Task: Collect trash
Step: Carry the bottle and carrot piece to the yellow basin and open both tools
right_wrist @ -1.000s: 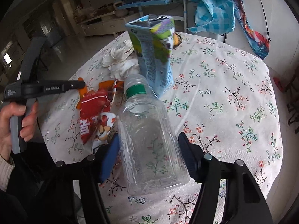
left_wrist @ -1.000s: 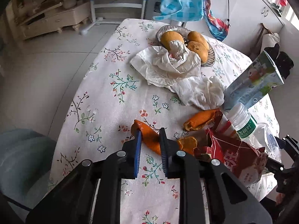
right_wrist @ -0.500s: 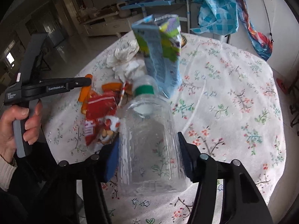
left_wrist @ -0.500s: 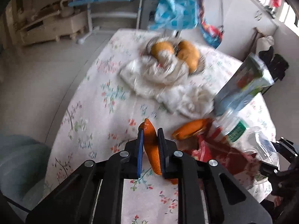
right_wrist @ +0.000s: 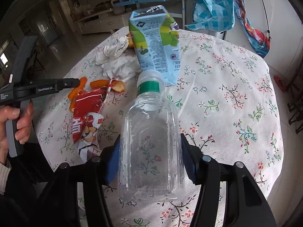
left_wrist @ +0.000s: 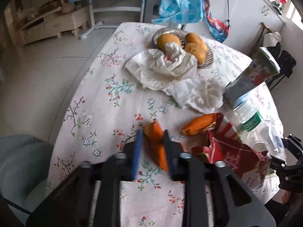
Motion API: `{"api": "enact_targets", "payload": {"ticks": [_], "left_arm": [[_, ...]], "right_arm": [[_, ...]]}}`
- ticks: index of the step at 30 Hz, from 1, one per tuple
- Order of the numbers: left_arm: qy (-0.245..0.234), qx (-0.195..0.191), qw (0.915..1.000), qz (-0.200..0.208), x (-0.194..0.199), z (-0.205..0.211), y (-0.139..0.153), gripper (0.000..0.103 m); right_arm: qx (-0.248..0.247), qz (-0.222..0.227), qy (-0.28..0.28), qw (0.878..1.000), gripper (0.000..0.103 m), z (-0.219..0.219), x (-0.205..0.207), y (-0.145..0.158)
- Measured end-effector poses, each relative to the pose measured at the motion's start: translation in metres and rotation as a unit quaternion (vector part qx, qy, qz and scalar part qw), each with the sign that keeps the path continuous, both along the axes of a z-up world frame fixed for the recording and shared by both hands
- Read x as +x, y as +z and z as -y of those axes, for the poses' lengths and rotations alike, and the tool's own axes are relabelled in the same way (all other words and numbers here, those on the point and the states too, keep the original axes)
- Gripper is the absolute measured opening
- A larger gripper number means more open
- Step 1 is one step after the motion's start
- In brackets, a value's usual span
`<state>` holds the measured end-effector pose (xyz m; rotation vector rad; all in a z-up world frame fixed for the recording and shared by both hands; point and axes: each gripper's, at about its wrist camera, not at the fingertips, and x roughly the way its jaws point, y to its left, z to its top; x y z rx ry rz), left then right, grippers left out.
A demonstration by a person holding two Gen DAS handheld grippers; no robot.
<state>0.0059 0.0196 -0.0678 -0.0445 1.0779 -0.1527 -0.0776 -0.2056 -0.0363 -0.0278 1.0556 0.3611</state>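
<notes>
1. Left tongs (right_wrist: 75, 83), side of the black arm: we read "GenRobot.AI" in white letters. On the rear of the same body, small white lines; we make out "Data", "Acquisition" and "System".

2. Milk carton (right_wrist: 157, 45), standing near the middle of the desk: we read "MILK" upside down near its lower edge. The dense panel of small print above it is too fine for us to read.

3. Red snack bag (right_wrist: 87, 117), toward the desk's left edge: large white characters, which we cannot decipher.

4. Bottle's green label (left_wrist: 251, 122): white print, illegible to us.
</notes>
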Motion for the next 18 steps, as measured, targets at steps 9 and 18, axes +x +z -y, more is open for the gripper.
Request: {"api": "enact_targets", "payload": {"ticks": [9,18], "left_arm": [[-0.009,0.025,0.9996,-0.007,-0.001,0.003,-0.008,0.015],[-0.001,0.013,0.9975,0.07,-0.014,0.001,0.024,0.013]], "right_arm": [[-0.001,0.0,-0.002,1.0,0.055,-0.001,-0.002,-0.002],[0.047,0.007,-0.014,0.999,0.054,0.012,0.0,0.007]]}}
